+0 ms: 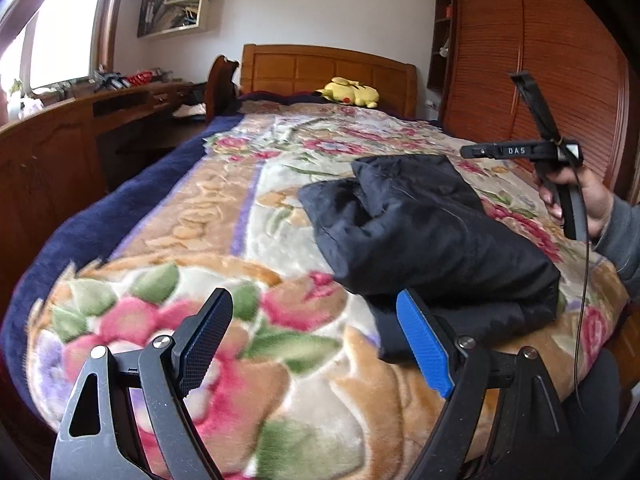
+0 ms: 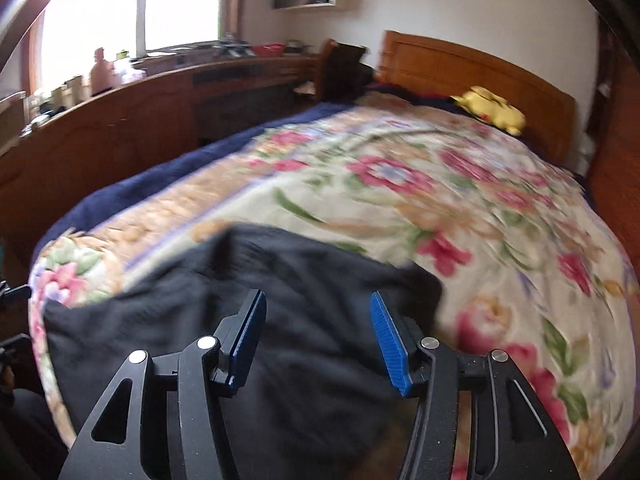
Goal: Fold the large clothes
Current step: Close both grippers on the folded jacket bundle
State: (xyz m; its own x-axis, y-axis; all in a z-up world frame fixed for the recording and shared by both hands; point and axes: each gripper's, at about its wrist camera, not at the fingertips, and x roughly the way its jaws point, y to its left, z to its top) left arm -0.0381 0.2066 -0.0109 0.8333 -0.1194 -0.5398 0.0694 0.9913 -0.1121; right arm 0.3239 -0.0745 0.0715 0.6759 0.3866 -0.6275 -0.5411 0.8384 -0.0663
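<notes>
A folded jacket (image 1: pixel 432 232) lies on the blanket (image 1: pixel 200 240) near the foot of the bed, toward its right side. A plush toy (image 1: pixel 352 92) rests at the far end, before the headboard (image 1: pixel 328 68). A tabletop (image 1: pixel 120 100) runs along the bed's left; a wardrobe (image 1: pixel 540 60) stands to its right.

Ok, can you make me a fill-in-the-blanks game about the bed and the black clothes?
1. The black clothes lie folded on a blanket patterned with ____.
2. The plush toy by the headboard is coloured ____.
3. The left claw has nothing between its fingers, so it is ____.
4. The pad on the left claw's finger next to the clothes is coloured ____.

Missing words: flowers; yellow; open; blue
</notes>
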